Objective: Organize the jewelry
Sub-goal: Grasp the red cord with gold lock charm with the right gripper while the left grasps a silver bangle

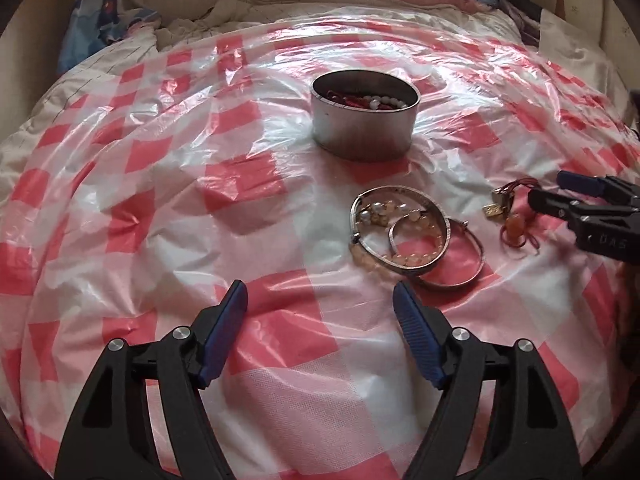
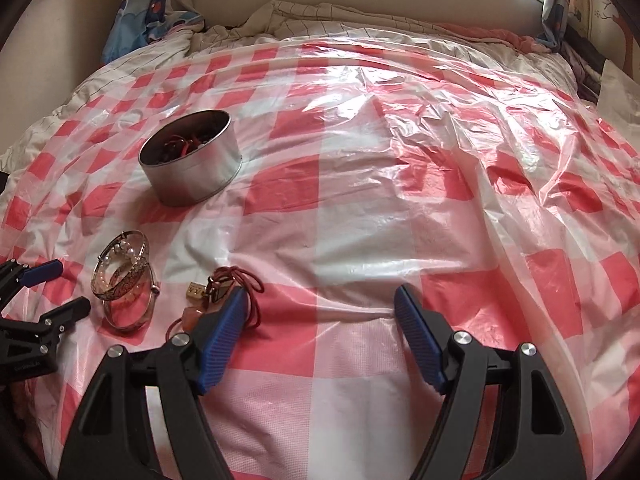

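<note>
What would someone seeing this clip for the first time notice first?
Probably the red-and-white checked plastic sheet spread over the bed, and the round metal tin sitting on it with beads and red cord inside. In front of the tin lies a small heap of silver bangles tangled with a pale bead bracelet, and to their right a red-cord piece with gold charms. Both tools, left and right, stand open and empty.
</note>
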The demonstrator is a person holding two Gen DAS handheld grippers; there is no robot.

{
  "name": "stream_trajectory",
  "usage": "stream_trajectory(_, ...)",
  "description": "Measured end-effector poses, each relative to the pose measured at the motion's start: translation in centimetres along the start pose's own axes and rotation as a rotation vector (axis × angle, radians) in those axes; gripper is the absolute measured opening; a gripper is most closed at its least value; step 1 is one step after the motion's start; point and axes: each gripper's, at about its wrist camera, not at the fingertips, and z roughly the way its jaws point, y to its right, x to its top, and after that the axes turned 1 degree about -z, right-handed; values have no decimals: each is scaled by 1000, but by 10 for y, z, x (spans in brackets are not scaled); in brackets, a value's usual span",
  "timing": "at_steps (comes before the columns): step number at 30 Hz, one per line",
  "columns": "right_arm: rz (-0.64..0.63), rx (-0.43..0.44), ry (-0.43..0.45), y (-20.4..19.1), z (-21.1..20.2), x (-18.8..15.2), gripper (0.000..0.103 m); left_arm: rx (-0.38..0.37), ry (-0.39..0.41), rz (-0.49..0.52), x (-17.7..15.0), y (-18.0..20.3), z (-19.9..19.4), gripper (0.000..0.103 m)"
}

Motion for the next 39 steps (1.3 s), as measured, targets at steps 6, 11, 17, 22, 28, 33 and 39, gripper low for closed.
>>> stream_trajectory(6, -33, 2, -11, -10, 3, -2, 79, -42, 62, -32, 16, 6, 1, 72)
stream_trajectory(11, -39, 0, -16, -12, 4, -3, 80, -64, 20, -108, 31, -2, 28, 42)
stream_trajectory(17, -42, 0, -21, -14, 6, -4, 81, 59, 30, -188, 29, -24, 30, 32)
stream_trajectory(22, -46, 0, -23, -15, 7, -3, 83, 119, 52, -216, 27, -37, 23, 32)
stream_trajectory(28, -46, 1, -25, -15, 7, -3, 83, 161, 18, -114, 28, -27, 31, 32)
stream_trajectory(33, -44, 4, -28, -15, 8, -4, 84, 268, 17, -89, 21, -36, 20, 32)
stream_trajectory(39, -45, 4, -29, -15, 8, -4, 84, 179, -20, -83, 18, -36, 20, 32)
